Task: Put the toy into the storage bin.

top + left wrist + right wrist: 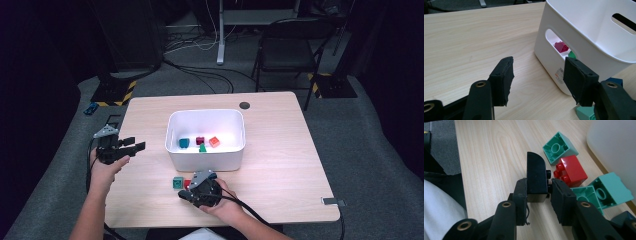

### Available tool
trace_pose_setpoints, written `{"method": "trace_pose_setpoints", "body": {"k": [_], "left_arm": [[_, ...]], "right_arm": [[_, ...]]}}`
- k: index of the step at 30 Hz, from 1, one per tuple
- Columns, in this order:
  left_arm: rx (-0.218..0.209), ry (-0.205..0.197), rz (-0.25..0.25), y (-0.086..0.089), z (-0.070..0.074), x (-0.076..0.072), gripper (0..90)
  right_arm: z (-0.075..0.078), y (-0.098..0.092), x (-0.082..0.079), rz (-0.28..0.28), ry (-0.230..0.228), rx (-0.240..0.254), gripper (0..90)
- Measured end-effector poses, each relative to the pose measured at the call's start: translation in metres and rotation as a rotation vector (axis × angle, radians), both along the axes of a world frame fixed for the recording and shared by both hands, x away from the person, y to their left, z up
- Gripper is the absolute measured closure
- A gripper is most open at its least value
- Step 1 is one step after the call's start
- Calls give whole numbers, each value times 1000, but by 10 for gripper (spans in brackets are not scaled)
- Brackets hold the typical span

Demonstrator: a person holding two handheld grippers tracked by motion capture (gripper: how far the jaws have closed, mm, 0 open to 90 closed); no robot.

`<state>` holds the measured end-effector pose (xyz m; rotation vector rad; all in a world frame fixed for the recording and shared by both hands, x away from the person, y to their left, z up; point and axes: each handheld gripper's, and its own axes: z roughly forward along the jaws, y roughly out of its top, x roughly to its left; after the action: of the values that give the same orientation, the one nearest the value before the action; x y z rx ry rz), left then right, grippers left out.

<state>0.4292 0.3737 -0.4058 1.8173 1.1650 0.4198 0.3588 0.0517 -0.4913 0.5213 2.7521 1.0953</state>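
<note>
Since the right gripper (549, 186) is squeezing the black block (536, 176) tight, lift it slowly over the white bin (205, 160), while the left gripper (537, 77) waits with jaws apart.

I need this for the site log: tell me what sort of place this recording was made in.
Probably a lab or test room, not a home: a light wooden table on grey carpet, loose black cables on the floor, black-and-yellow hazard-striped stand bases, and a black folding chair.

A: The table (494, 150) is seen as pale wood grain, smooth and matt.

B: The white bin (584, 30) and the black block (536, 176) are seen as smooth plastic, the red block (571, 170) glossier.
</note>
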Motion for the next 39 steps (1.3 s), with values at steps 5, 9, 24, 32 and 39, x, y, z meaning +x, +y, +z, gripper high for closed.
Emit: {"method": "trace_pose_setpoints", "body": {"k": [5,9,24,32,39], "left_arm": [[2,2,0,0,0,0,411],[2,3,-1,0,0,0,411],[-1,3,1,1,0,0,411],[-5,4,3,2,-1,1,411],[-2,6,2,1,-1,1,411]], "right_arm": [[10,-3,1,14,4,9,661],[23,-5,2,27,1,12,661],[81,-19,6,59,20,51,661],[108,-27,11,66,25,71,661],[130,-32,18,58,18,89,661]]}}
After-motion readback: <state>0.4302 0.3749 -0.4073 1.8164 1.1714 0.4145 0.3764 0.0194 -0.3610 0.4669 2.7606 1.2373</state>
